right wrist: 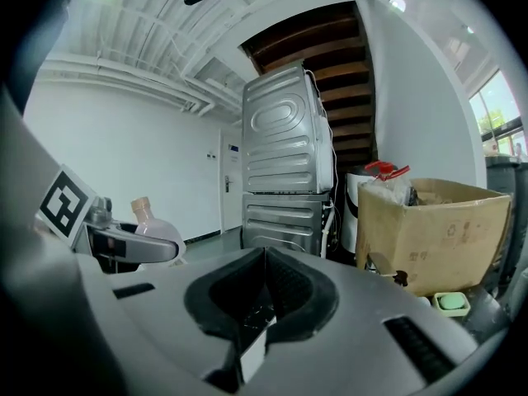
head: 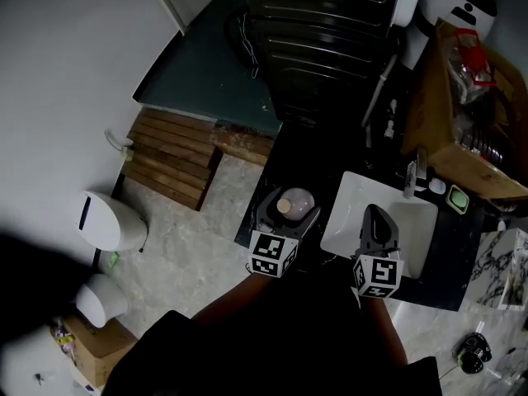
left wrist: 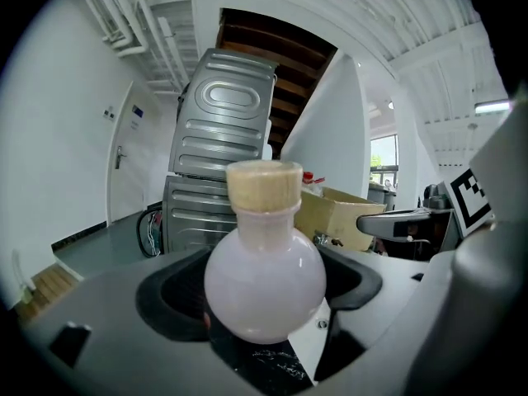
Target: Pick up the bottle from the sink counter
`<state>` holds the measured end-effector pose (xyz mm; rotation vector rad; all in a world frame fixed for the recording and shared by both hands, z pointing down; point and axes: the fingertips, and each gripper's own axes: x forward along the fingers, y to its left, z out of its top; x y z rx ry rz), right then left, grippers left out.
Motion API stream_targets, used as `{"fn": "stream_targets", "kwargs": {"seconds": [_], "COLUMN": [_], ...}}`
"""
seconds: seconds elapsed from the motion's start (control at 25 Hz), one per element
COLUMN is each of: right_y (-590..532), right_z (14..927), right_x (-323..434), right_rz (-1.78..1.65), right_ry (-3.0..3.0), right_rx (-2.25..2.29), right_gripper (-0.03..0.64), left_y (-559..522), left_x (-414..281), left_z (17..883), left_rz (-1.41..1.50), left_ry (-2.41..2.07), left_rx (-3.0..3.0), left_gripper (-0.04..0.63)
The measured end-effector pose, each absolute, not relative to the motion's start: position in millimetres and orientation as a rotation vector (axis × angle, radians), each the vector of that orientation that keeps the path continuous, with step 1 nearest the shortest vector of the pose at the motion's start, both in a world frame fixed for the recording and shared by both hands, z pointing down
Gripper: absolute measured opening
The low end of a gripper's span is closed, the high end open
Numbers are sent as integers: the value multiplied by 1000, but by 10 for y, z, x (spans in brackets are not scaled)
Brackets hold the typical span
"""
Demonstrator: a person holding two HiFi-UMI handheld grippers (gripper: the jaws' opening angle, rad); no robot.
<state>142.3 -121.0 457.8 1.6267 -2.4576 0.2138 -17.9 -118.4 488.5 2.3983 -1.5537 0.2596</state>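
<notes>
My left gripper (head: 290, 208) is clamped on the round-bellied pale bottle (left wrist: 264, 283). The 2 jaws press its belly from either side, and the cork stopper (left wrist: 263, 185) stands upright above them. The bottle is over the dark counter (head: 452, 283), just left of the white sink (head: 353, 217). My right gripper (right wrist: 266, 291) is closed on nothing, above the sink.
</notes>
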Motion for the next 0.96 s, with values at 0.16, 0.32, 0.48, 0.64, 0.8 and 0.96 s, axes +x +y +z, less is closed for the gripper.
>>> {"fn": "stream_targets", "kwargs": {"seconds": [0.16, 0.32, 0.48, 0.64, 0.8, 0.96], "right_y": [-1184, -1175, -1144, -1104, -1098, -1091], "right_z": [4537, 4508, 4501, 4538, 4553, 4600], "right_x": [1460, 1445, 1362, 1279, 1189, 1119], "right_rz": [198, 184, 164, 158, 147, 138], "right_ry": [-2448, -2440, -2434, -2421, -2412, -2407], "right_rx": [1651, 1673, 1678, 1674, 1680, 1685], "right_gripper": [38, 38, 38, 38, 37, 37], "left_y": [-1181, -1181, -1171, -1158, -1175, -1201], "left_x": [-137, -79, -78, -126, -240, -326], "left_z": [4803, 4751, 4714, 4722, 4739, 4793], "left_rz": [269, 274, 269, 276, 274, 267], "left_ry": [-1552, -1525, -1512, -1500, -1504, -1505], "left_rx": [2443, 2492, 2525, 2533, 2537, 2539], "left_gripper": [385, 385, 385, 385, 385, 385]}}
